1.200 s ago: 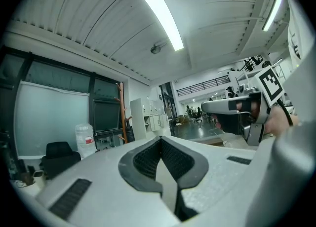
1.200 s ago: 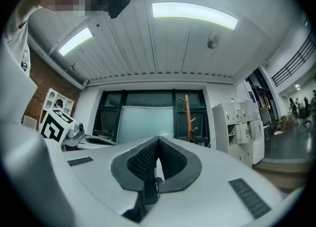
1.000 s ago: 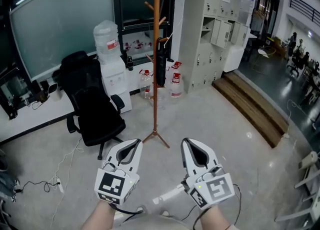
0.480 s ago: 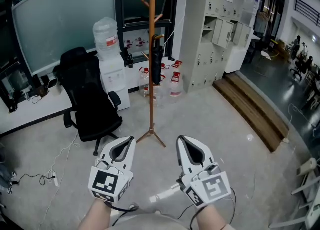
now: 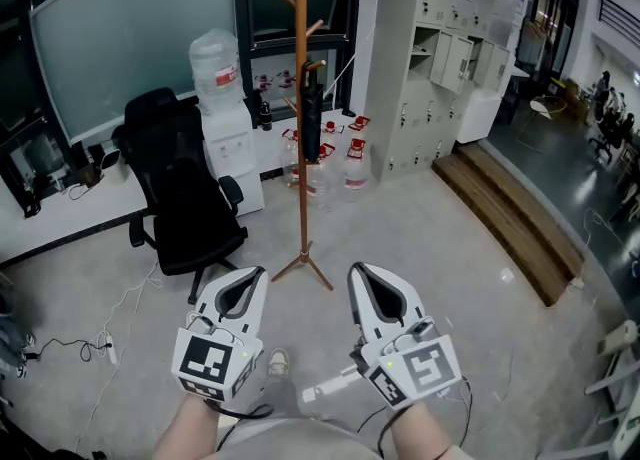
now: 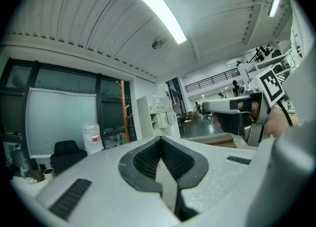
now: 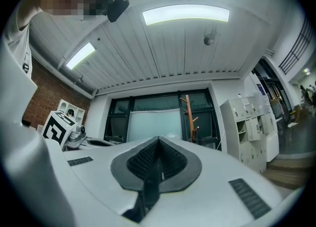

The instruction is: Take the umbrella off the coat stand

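Observation:
A tall orange wooden coat stand (image 5: 302,118) rises from the floor ahead of me. A black folded umbrella (image 5: 311,123) hangs from one of its right-hand pegs. The stand also shows far off as the coat stand (image 6: 121,110) in the left gripper view and the coat stand (image 7: 188,117) in the right gripper view. My left gripper (image 5: 243,280) and right gripper (image 5: 365,277) are held side by side low in the head view, well short of the stand. Both have their jaws closed tip to tip with nothing between them.
A black office chair (image 5: 186,208) stands left of the coat stand, with a water dispenser (image 5: 225,118) behind it. Water bottles (image 5: 354,168) sit on the floor by grey lockers (image 5: 428,58). A wooden step (image 5: 510,223) runs along the right. Cables (image 5: 60,348) trail at the left.
The coat stand and room have shifted slightly in the head view as I moved toward them. Both grippers kept their side-by-side pose and stayed shut.

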Tool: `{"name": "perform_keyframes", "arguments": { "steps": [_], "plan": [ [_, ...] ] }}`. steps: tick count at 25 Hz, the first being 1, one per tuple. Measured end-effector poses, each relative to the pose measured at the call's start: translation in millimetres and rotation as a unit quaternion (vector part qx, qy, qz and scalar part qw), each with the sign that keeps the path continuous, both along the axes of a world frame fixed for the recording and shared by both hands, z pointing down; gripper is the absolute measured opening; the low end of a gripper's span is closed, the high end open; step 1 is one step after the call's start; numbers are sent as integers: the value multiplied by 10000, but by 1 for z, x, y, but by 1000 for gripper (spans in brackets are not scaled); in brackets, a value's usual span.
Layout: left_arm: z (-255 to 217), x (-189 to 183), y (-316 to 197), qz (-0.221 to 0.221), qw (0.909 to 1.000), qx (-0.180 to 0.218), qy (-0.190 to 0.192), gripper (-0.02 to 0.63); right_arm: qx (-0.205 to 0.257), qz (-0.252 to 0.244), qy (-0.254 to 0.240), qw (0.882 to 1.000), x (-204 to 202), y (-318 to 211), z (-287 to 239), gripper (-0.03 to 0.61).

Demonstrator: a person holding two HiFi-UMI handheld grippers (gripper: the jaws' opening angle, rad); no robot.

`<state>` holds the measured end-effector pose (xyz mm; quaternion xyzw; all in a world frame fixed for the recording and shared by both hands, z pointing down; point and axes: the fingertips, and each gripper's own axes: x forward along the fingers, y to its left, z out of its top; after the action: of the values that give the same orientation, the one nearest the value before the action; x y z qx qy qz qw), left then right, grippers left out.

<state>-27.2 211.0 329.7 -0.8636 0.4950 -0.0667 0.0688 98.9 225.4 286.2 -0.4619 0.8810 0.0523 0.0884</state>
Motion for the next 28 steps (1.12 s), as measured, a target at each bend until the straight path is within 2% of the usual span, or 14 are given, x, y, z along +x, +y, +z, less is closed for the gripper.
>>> {"name": "perform_keyframes", "arguments": {
  "steps": [15, 28],
  "plan": [
    [33, -6, -55, 72, 9999, -28, 107, 8, -189, 83, 249, 9995, -12, -52, 40, 6],
    [40, -35, -158, 164, 9997, -173, 101, 8, -357, 98, 357, 9987, -45, -163, 49, 6]
  ]
}}
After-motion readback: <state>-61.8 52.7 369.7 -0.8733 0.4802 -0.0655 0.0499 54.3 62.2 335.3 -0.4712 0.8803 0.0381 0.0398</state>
